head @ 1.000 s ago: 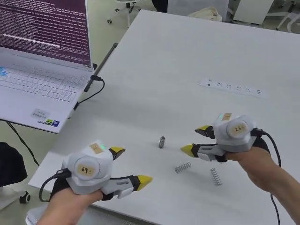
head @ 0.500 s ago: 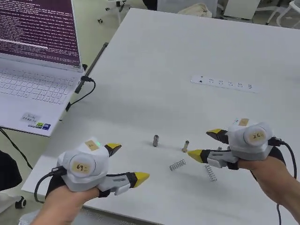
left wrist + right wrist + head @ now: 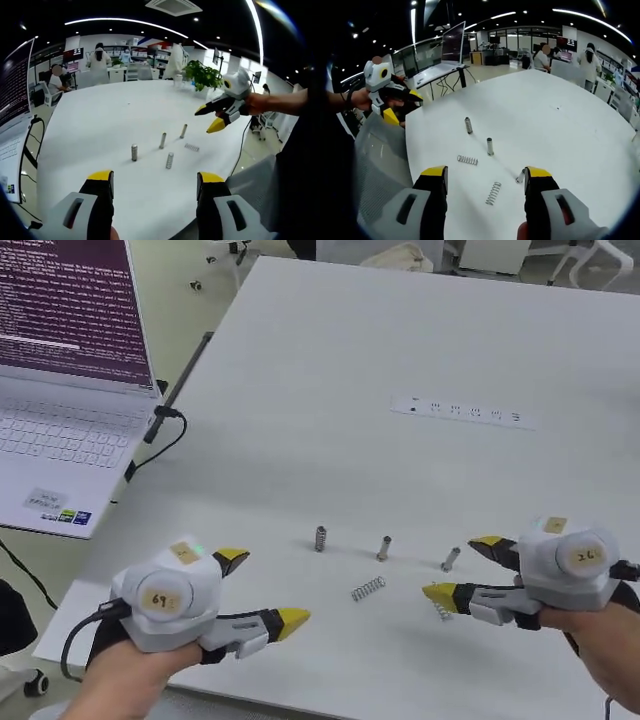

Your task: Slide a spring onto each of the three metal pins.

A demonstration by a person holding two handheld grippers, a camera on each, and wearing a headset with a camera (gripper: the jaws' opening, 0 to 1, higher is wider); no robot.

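- Closest to the near edge of the surface: left tool (image 3: 262,588) and right tool (image 3: 463,567). Both have their jaws spread with nothing in them.
- The right tool is way nearer the goods. A loose spring (image 3: 493,193) lies flat just ahead of it, between its jaws. Its long axis runs roughly away from the tool, so I'd guess a wrist twist is needed to pinch across it.
- Just beside that, next to one jaw, is a bare pin (image 3: 520,176).
- The other spring (image 3: 368,588) lies flat between the two tools.
- Farther back: the middle pin (image 3: 384,548) is bare, and the pin toward the left edge (image 3: 320,538) already wears a spring.
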